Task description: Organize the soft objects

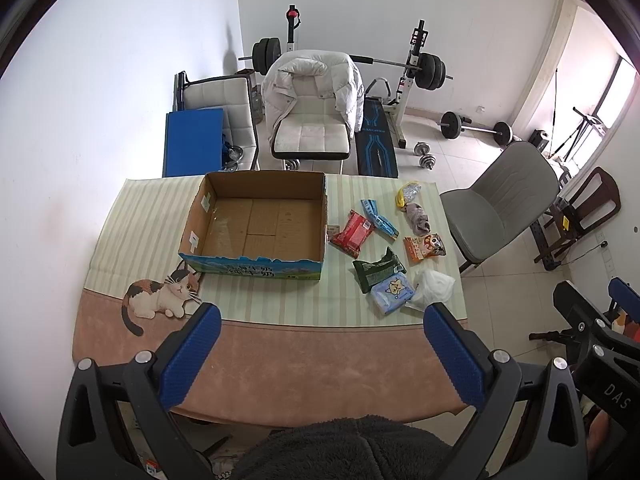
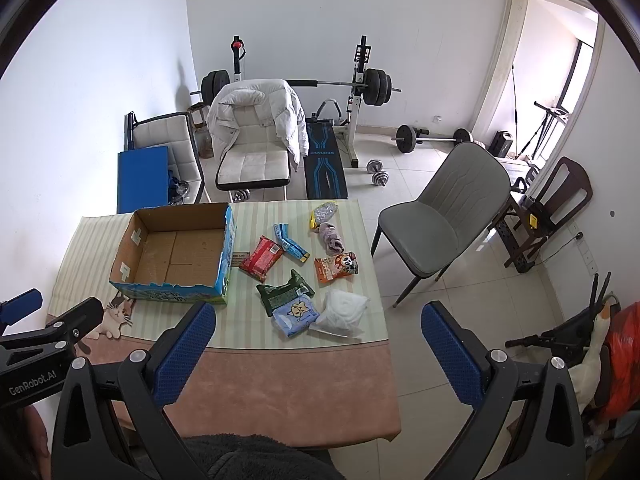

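An empty cardboard box (image 1: pixel 260 224) (image 2: pixel 176 256) stands open on the table's left half. To its right lie soft items: a red pack (image 1: pixel 353 233) (image 2: pixel 262 258), a blue strip pack (image 1: pixel 378 218) (image 2: pixel 290 242), a green pack (image 1: pixel 378 272) (image 2: pixel 282 292), a blue cat-print pack (image 1: pixel 393 292) (image 2: pixel 295 314), a white bag (image 1: pixel 434 288) (image 2: pixel 342 312), an orange snack bag (image 1: pixel 424 248) (image 2: pixel 335 267), grey socks (image 1: pixel 418 218) (image 2: pixel 332 238) and a yellow-edged bag (image 1: pixel 409 192) (image 2: pixel 323 213). My left gripper (image 1: pixel 322 320) and right gripper (image 2: pixel 318 322) are open, empty, above the near table edge.
A cat picture (image 1: pixel 164 296) is printed on the table mat. A grey chair (image 2: pixel 444 216) stands right of the table. A white chair with a jacket (image 1: pixel 316 108) and a weight bench (image 1: pixel 376 136) stand behind. The left gripper's body shows in the right wrist view (image 2: pixel 44 336).
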`<state>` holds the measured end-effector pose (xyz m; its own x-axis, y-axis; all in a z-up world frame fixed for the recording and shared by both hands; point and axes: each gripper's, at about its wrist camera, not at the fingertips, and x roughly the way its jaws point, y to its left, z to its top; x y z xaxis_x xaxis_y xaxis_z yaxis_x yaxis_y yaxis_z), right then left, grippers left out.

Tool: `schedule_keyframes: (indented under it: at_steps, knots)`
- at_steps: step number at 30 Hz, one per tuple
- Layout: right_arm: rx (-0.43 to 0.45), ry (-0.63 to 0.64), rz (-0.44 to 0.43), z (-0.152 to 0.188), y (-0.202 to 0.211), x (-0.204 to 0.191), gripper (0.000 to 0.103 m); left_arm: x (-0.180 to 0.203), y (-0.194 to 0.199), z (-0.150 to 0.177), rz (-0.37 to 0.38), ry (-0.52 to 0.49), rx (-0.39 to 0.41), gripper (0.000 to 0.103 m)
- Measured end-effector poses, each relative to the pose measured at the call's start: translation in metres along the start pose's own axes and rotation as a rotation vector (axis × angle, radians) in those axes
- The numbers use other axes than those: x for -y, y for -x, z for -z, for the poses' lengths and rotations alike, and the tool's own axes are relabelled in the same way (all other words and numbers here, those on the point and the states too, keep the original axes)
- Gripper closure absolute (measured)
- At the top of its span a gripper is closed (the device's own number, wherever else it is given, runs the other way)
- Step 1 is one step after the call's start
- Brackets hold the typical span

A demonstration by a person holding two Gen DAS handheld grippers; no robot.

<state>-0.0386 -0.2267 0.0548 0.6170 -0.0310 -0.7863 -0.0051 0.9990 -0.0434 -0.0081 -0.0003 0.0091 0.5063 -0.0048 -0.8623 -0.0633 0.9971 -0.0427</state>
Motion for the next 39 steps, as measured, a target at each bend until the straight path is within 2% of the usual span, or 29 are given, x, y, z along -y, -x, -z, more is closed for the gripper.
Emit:
schedule_keyframes:
  at_steps: [39]
  knots:
    - [0.002,0.001,-0.011,0.0002,-0.0038,-0.0087,0.0,-0.0047,-0.002,0.0004,0.004,0.003,0.004,0.0]
